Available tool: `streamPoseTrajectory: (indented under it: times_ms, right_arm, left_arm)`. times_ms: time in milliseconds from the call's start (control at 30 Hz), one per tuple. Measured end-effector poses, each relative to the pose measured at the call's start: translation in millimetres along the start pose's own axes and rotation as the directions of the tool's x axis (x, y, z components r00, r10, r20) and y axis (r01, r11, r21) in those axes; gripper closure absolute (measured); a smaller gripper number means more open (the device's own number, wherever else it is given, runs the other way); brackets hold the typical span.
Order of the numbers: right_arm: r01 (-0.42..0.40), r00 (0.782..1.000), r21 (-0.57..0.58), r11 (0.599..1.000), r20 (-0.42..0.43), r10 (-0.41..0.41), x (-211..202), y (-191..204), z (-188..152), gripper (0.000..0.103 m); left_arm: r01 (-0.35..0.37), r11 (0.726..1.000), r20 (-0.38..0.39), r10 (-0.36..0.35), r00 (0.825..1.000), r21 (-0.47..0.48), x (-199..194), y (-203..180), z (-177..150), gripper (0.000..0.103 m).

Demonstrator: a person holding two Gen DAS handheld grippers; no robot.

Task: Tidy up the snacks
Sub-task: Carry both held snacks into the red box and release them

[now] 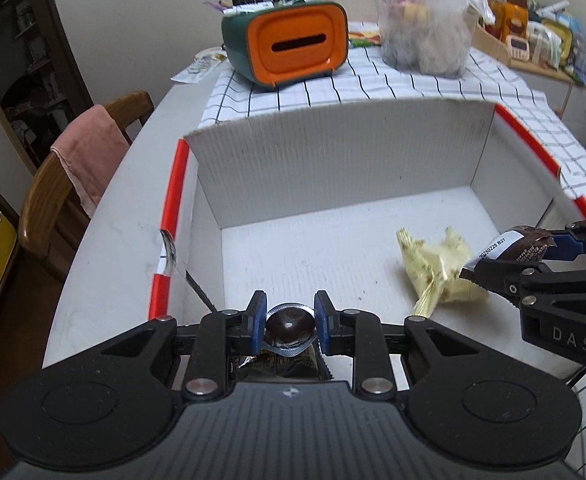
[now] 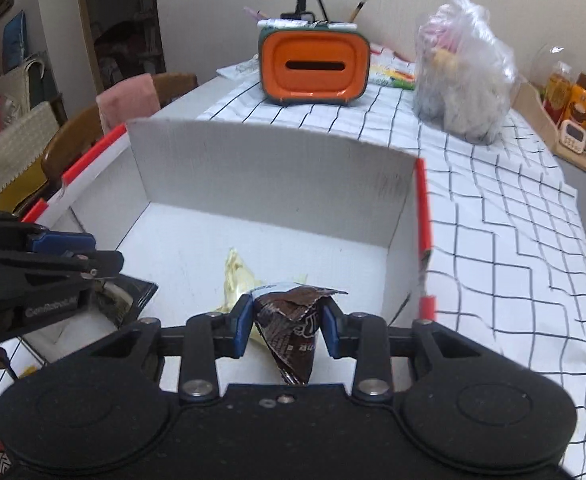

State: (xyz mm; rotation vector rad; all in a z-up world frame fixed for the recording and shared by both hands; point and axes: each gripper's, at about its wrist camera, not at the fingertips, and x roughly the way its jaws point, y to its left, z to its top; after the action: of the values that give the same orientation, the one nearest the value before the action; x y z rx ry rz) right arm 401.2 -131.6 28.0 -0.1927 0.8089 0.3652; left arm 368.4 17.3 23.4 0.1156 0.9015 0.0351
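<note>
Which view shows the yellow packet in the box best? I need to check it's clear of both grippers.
The left wrist view: the yellow packet lies nearly whole on the box floor, only its right edge behind the right gripper. In the right wrist view, the brown wrapper and gripper hide most of it.

The right claw (image 2: 287,326) grips a dark brown snack wrapper (image 2: 293,332) between its blue pads, over the near edge of a white cardboard box (image 2: 269,164) with red-trimmed sides. A pale yellow packet (image 2: 235,276) lies on the box floor just behind the wrapper. The left claw (image 2: 101,260) reaches in from the left, holding a dark packet (image 2: 129,296). Beyond the box, on the checked cloth (image 2: 493,220) covering the desk, stand an orange-fronted tissue holder (image 2: 315,66) and a clear plastic bag (image 2: 463,80).
</note>
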Motion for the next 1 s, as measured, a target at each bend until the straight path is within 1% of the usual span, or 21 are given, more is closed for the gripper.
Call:
streamPoseTrajectory:
  times_ms: [67,167,200,233,367,400,433,500,667,733,867,900,933,1000]
  right_arm:
    - [0.000,1.000,-0.007,1.000,-0.022,0.000,3,2,-1,0.068]
    - [0.001,1.000,-0.005,1.000,-0.025,-0.001,3,3,-3,0.068]
    - [-0.005,1.000,0.000,1.000,-0.025,0.005,4,2,-3,0.068]
    - [-0.010,1.000,0.006,1.000,-0.023,0.010,3,1,-3,0.068]
    - [-0.015,1.000,0.027,1.000,-0.005,0.016,-4,-1,-2,0.068]
    - [-0.018,1.000,0.032,0.999,0.001,0.018,-7,-2,-2,0.068]
    - [-0.023,1.000,0.037,0.999,0.008,0.022,-10,-3,-3,0.068]
    - [-0.030,0.999,0.044,0.999,0.024,0.029,-20,-5,-3,0.068]
    - [-0.051,0.997,0.061,0.997,0.069,0.046,-47,-8,-6,0.067]
    - [-0.063,0.995,0.064,0.996,0.087,0.058,-59,-8,-8,0.067]
    - [-0.083,0.990,0.066,0.994,0.123,0.074,-83,-7,-16,0.065]
    - [-0.085,0.989,0.066,0.994,0.129,0.076,-88,-6,-18,0.064]
    - [-0.086,0.988,0.067,0.994,0.135,0.077,-93,-5,-20,0.063]
    - [-0.090,0.986,0.070,0.993,0.147,0.079,-102,-3,-25,0.058]
  left_arm:
    - [0.001,1.000,-0.009,-0.001,1.000,0.004,3,-1,-2,0.078]
    - [0.008,1.000,-0.013,-0.008,1.000,0.004,3,-1,-3,0.078]
    - [0.012,1.000,-0.012,-0.012,1.000,0.001,3,-1,-4,0.077]
    - [0.019,1.000,-0.011,-0.019,1.000,-0.005,1,0,-5,0.073]
    - [0.032,0.999,0.014,-0.032,0.999,-0.015,-8,1,-5,0.069]
    - [0.038,0.999,0.022,-0.038,0.999,-0.016,-12,1,-5,0.064]
    - [0.040,0.999,0.032,-0.039,0.999,-0.018,-16,2,-5,0.055]
    - [0.046,0.999,0.058,-0.044,0.997,-0.020,-26,2,-6,0.047]
    - [0.057,0.998,0.103,-0.054,0.993,-0.023,-52,4,-10,0.046]
    - [0.062,0.998,0.124,-0.058,0.991,-0.026,-62,5,-14,0.037]
    - [0.076,0.997,0.154,-0.071,0.986,-0.026,-82,7,-22,0.036]
    - [0.077,0.997,0.159,-0.072,0.985,-0.027,-87,8,-24,0.034]
    - [0.076,0.997,0.164,-0.071,0.984,-0.026,-91,8,-27,0.031]
    - [0.071,0.997,0.176,-0.066,0.982,-0.026,-98,7,-33,0.030]
